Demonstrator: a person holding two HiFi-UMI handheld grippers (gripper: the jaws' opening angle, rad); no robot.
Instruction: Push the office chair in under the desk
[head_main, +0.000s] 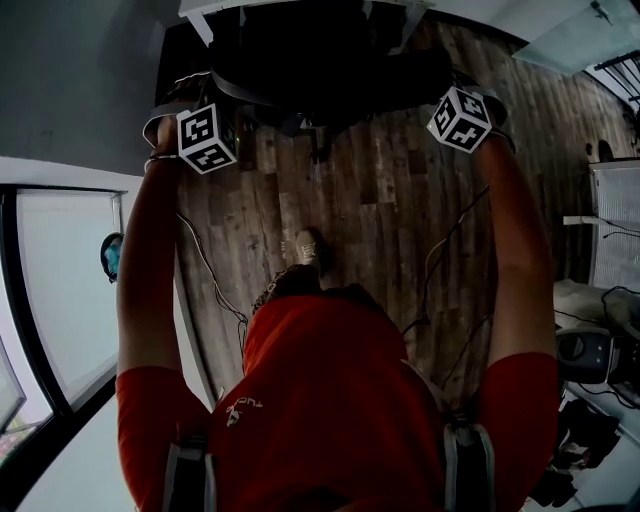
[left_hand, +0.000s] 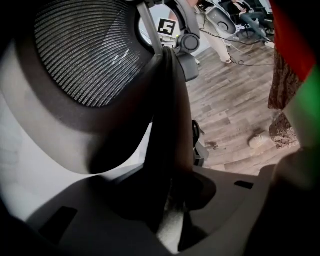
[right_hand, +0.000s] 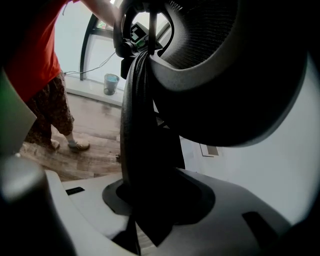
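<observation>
The office chair (head_main: 330, 60) stands at the top centre of the head view, black, right up against the white table (head_main: 205, 10) along the frame's upper edge. Its seat end points toward the table and its backrest faces the person. The backrest spans left to right there, while in both gripper views its rim runs upright, from top to bottom of the frame. The left hand-held gripper (left_hand: 175, 202) is clenched on the backrest's left rim, the dark rim pinched between its jaws and the mesh panel (left_hand: 85, 55) bulging just above. The right hand-held gripper (right_hand: 150, 207) grasps the opposite rim the same way. Below the chair lies the wood plank floor (head_main: 380, 200), with the person's shoe (head_main: 305, 250) near mid-frame.
</observation>
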